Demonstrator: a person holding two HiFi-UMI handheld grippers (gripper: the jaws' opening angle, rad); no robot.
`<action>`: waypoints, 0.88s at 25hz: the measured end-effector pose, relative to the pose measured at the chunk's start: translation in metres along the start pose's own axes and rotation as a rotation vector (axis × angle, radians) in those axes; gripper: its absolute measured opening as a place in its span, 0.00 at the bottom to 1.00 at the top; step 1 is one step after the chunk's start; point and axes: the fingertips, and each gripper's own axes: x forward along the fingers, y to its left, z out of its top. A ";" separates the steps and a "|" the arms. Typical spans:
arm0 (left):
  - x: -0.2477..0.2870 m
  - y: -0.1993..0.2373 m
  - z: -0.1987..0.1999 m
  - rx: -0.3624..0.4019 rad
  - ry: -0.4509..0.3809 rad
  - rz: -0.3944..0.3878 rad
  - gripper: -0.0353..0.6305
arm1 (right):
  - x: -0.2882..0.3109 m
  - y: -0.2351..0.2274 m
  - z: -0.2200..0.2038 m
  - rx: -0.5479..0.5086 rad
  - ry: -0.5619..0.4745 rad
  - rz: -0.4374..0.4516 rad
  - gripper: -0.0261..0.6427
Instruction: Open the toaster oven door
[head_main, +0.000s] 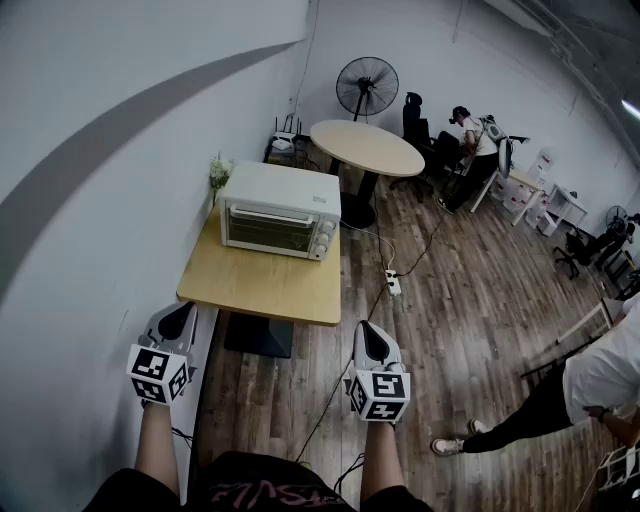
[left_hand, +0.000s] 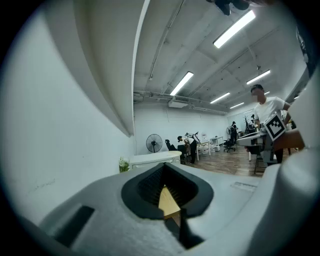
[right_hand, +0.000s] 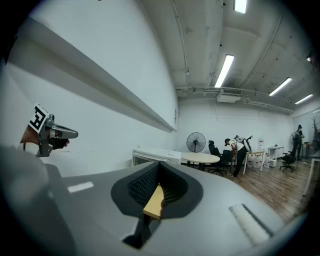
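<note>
Both forearms are bare and held low in front of the body, pointing fwd, short of the table's (head_main: 265, 285) near edge. The left hand-held gripper (head_main: 182, 312) sits by the wall (head_main: 90, 200) at the table's near-left corner. The right hand-held gripper (head_main: 368, 328) is over the floor, just off the near-right corner. Neither touches anything. In each gripper view the jaws are pressed together w/ nothing between them, left (left_hand: 167, 190) and right (right_hand: 157, 192); only a sliver of tabletop shows thru the gap in the pads. The oven (head_main: 278, 212) stands at the table's far end, well apart from both grippers, w/ its glass door (head_main: 268, 228) shut and the knobs on its right side. Only the head view shows the door front. The gripper views catch just the oven's top edge (right_hand: 152, 156) over the jaws, plus ceiling strip lights. The left gripper view also shows the right gripper's marker cube (left_hand: 276, 126), w/ a standing person (left_hand: 265, 107) behind it. Around the oven: a plant (head_main: 219, 172) by its far-left corner, a round table (head_main: 367, 147) and fan (head_main: 367, 88) behind, and a power strip (head_main: 393, 284) w/ cable on the floor. One person bends over a desk (head_main: 475, 150); another stands at right (head_main: 590, 385). Nothing lies between the grippers and the oven except bare tabletop.
</note>
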 end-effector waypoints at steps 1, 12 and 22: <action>0.001 0.000 -0.001 0.004 0.000 0.002 0.05 | 0.001 -0.001 0.000 -0.001 -0.002 -0.002 0.05; 0.002 -0.009 -0.001 -0.010 -0.001 0.005 0.05 | -0.001 -0.008 0.001 0.011 -0.022 0.012 0.05; 0.017 -0.043 -0.003 -0.017 0.001 0.023 0.06 | 0.004 -0.025 -0.006 -0.017 -0.040 0.076 0.06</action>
